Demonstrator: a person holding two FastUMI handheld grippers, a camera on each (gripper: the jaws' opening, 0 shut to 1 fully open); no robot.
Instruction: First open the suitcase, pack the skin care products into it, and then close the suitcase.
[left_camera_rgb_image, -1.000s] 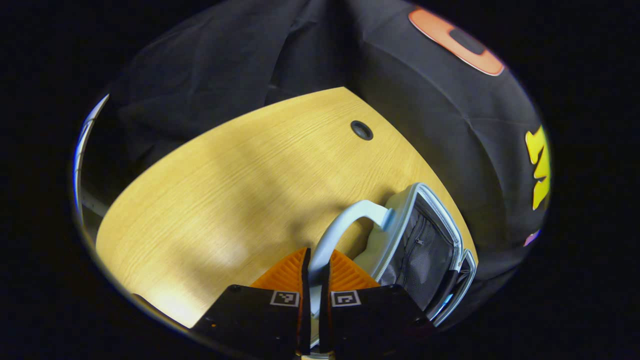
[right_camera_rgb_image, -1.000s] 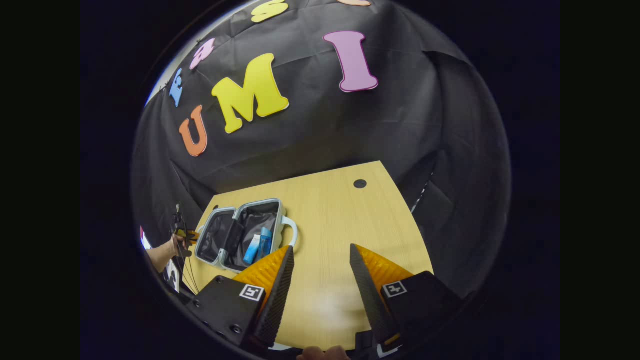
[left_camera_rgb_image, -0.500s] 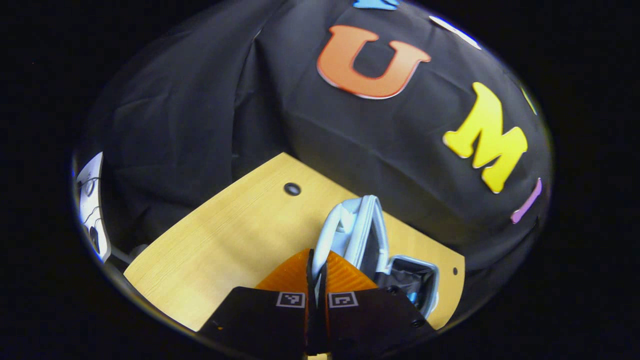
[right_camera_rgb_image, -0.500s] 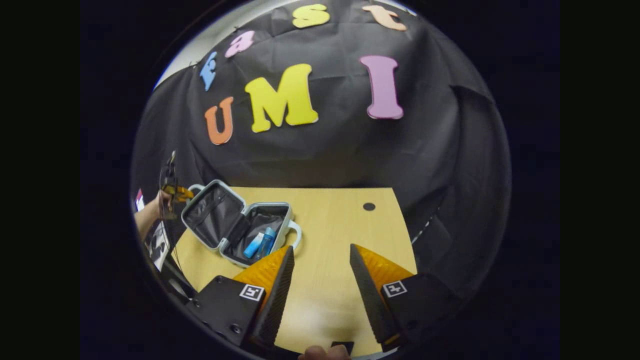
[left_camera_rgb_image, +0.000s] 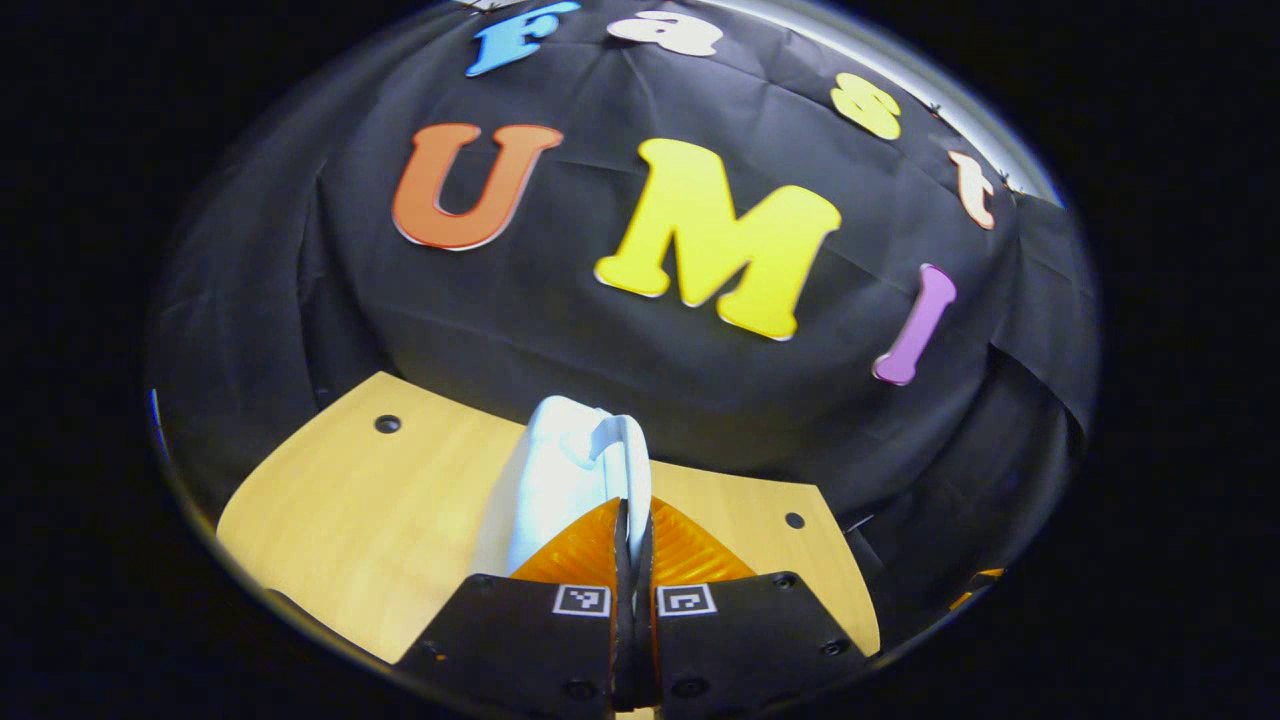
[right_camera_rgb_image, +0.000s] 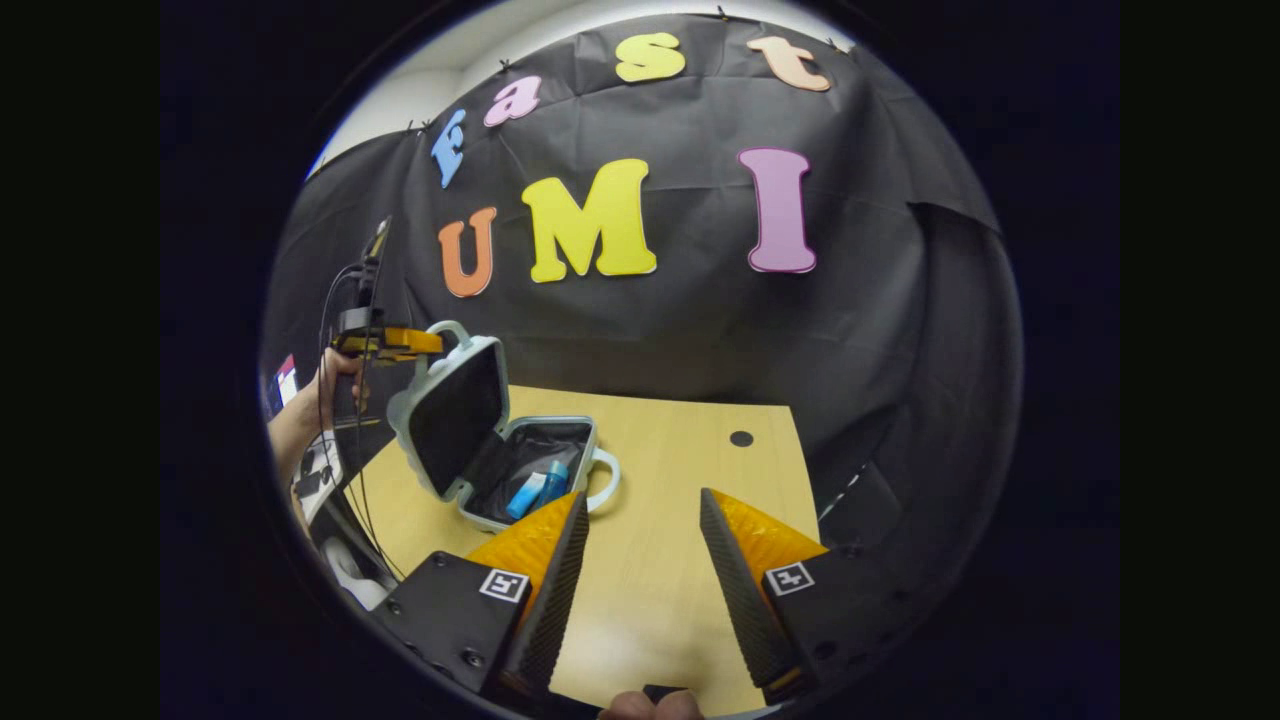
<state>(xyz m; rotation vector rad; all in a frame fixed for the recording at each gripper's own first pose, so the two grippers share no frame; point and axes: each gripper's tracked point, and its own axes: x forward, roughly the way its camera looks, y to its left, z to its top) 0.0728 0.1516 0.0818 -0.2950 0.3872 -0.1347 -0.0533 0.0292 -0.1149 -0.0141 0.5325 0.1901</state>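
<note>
The small white suitcase (right_camera_rgb_image: 470, 500) stands on the wooden table (right_camera_rgb_image: 680, 560) at the left in the right gripper view. Its lid (right_camera_rgb_image: 455, 410) is raised nearly upright over the base. Two blue skin care tubes (right_camera_rgb_image: 540, 488) lie in the dark lined base. My left gripper (left_camera_rgb_image: 632, 505) is shut on the lid's handle (left_camera_rgb_image: 622, 445), with the lid's white shell (left_camera_rgb_image: 545, 490) just beyond it. In the right gripper view the left gripper (right_camera_rgb_image: 395, 342) sits at the lid's top edge. My right gripper (right_camera_rgb_image: 640, 495) hangs open over the table, right of the suitcase, holding nothing.
A person's hand (right_camera_rgb_image: 335, 375) holds the left gripper at the table's left side, with cables hanging from it. The table has a round cable hole (right_camera_rgb_image: 741, 438) near its back edge. Black cloth walls stand close behind the table.
The left gripper has swung the lid up by its handle, from lying flat open to nearly upright. The right gripper has stayed open and nearly still.
</note>
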